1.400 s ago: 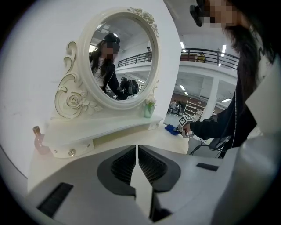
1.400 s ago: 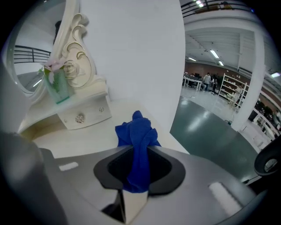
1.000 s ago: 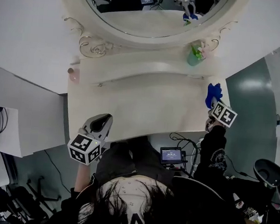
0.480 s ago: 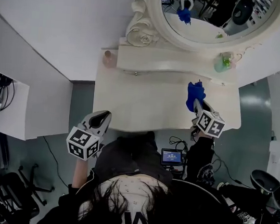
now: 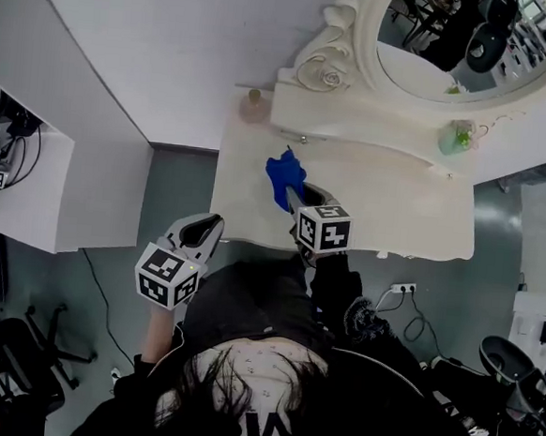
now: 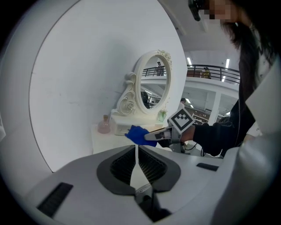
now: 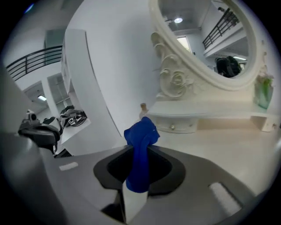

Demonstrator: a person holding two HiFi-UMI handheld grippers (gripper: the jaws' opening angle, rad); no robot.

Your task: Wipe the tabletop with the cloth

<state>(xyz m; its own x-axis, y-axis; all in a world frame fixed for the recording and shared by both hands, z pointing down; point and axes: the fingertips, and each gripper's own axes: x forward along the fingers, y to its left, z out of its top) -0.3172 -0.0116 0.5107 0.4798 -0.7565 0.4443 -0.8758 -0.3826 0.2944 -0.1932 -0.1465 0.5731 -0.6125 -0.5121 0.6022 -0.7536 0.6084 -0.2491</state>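
Observation:
My right gripper (image 5: 291, 197) is shut on a blue cloth (image 5: 283, 176), which bunches up past its tips over the left part of the cream dressing tabletop (image 5: 396, 208). In the right gripper view the cloth (image 7: 140, 149) stands up between the jaws, with the tabletop (image 7: 228, 145) beyond. My left gripper (image 5: 206, 231) hangs off the table's front left corner, shut with nothing in it. The left gripper view shows its jaws together (image 6: 136, 151) and the blue cloth (image 6: 139, 134) farther off.
An oval mirror (image 5: 461, 39) in a carved frame stands at the back. A small pink bottle (image 5: 253, 107) sits at the back left, a green item (image 5: 456, 137) on the shelf at the right. A white desk (image 5: 31, 184) lies to the left; grey floor surrounds the table.
My right gripper has swept the blue cloth from the table's right edge across to its left part. The left gripper has stayed by the front left corner.

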